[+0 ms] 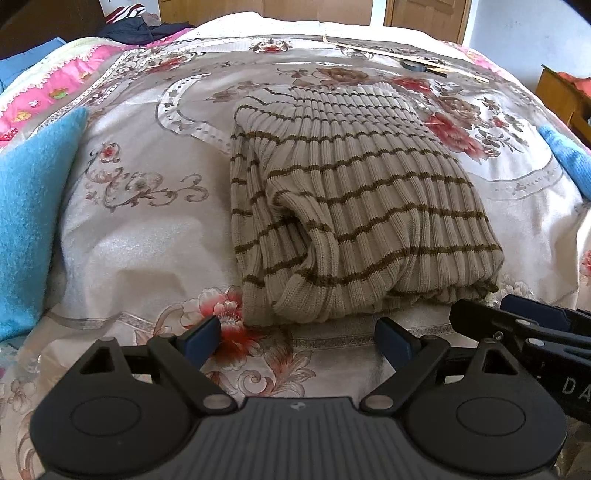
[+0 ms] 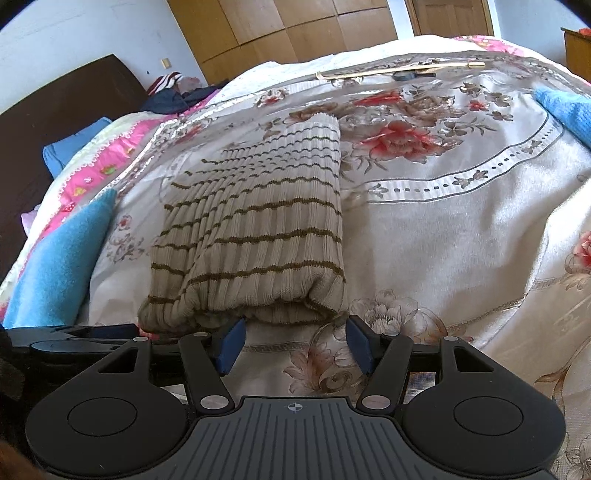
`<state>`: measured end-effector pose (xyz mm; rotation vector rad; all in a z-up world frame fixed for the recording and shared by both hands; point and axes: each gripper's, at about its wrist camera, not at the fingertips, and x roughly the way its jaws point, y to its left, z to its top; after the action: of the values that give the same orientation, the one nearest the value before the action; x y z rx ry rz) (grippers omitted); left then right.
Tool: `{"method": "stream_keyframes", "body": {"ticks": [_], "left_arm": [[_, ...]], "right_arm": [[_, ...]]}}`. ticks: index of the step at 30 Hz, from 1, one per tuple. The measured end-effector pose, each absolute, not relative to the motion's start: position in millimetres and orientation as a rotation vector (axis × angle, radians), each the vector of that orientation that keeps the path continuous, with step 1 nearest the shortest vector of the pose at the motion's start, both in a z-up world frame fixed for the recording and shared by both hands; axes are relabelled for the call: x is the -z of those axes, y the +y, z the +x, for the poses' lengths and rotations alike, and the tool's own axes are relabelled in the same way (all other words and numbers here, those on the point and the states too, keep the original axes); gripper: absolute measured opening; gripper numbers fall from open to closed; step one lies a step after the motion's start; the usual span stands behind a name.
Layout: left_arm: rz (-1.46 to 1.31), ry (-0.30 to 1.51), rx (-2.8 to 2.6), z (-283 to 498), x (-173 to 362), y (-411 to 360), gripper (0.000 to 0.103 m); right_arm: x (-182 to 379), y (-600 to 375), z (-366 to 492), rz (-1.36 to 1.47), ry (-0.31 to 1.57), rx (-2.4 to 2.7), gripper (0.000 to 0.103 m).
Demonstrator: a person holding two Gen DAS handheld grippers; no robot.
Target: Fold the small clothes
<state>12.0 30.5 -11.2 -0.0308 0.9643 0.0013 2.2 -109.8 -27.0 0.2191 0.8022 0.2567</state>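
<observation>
A beige ribbed sweater with thin brown stripes (image 1: 351, 206) lies folded into a thick rectangle on the flowered bedspread (image 1: 147, 236). My left gripper (image 1: 297, 338) is open just short of the sweater's near edge, with only bedspread between its blue pads. In the right wrist view the same sweater (image 2: 258, 229) lies ahead and slightly left. My right gripper (image 2: 295, 343) is open in front of the sweater's near folded edge and holds nothing. The two grippers sit side by side: the right gripper's fingers (image 1: 480, 317) show at the lower right, the left gripper's fingers (image 2: 74, 336) at the lower left.
A blue fuzzy cloth (image 1: 33, 221) lies at the left of the bed and another blue cloth (image 1: 569, 158) at the right. A wooden stick (image 1: 388, 53) and a tape roll (image 1: 412, 65) rest at the far side. Dark clothes (image 1: 140, 26) are piled at the far left.
</observation>
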Motion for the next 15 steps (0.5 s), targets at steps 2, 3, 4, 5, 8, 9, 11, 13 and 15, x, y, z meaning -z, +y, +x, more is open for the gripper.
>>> {"method": "stream_keyframes", "body": {"ticks": [2, 3, 4, 5, 8, 9, 11, 13, 15], "left_arm": [[-0.021, 0.961, -0.014, 10.5, 10.4, 30.5, 0.100], [-0.017, 0.959, -0.020, 9.9, 9.9, 30.4, 0.100], [-0.012, 0.956, -0.027, 9.2, 9.3, 30.1, 0.100], [-0.009, 0.955, -0.031, 9.0, 9.0, 29.7, 0.100], [0.005, 0.952, -0.044, 7.4, 4.4, 28.0, 0.100], [0.010, 0.953, -0.046, 6.8, 1.3, 27.4, 0.100], [0.013, 0.942, -0.055, 3.7, -9.2, 25.2, 0.100], [0.025, 0.903, -0.059, 0.7, -15.8, 23.0, 0.101], [0.038, 0.889, -0.061, 1.4, -11.6, 21.9, 0.103]], "right_arm": [[27.1, -108.8, 3.0, 0.212, 0.808, -0.261, 0.060], [27.2, -108.1, 3.2, 0.212, 0.812, -0.266, 0.060], [27.2, -108.0, 3.7, 0.210, 0.817, -0.270, 0.060], [27.1, -108.2, 3.9, 0.209, 0.823, -0.273, 0.061], [26.3, -111.0, 3.5, 0.232, 0.833, -0.282, 0.063], [25.2, -112.8, 3.2, 0.244, 0.832, -0.285, 0.064], [21.3, -119.0, 0.2, 0.287, 0.811, -0.302, 0.064], [18.5, -122.5, -1.0, 0.311, 0.793, -0.314, 0.064], [18.8, -122.4, 0.3, 0.311, 0.792, -0.310, 0.064]]}}
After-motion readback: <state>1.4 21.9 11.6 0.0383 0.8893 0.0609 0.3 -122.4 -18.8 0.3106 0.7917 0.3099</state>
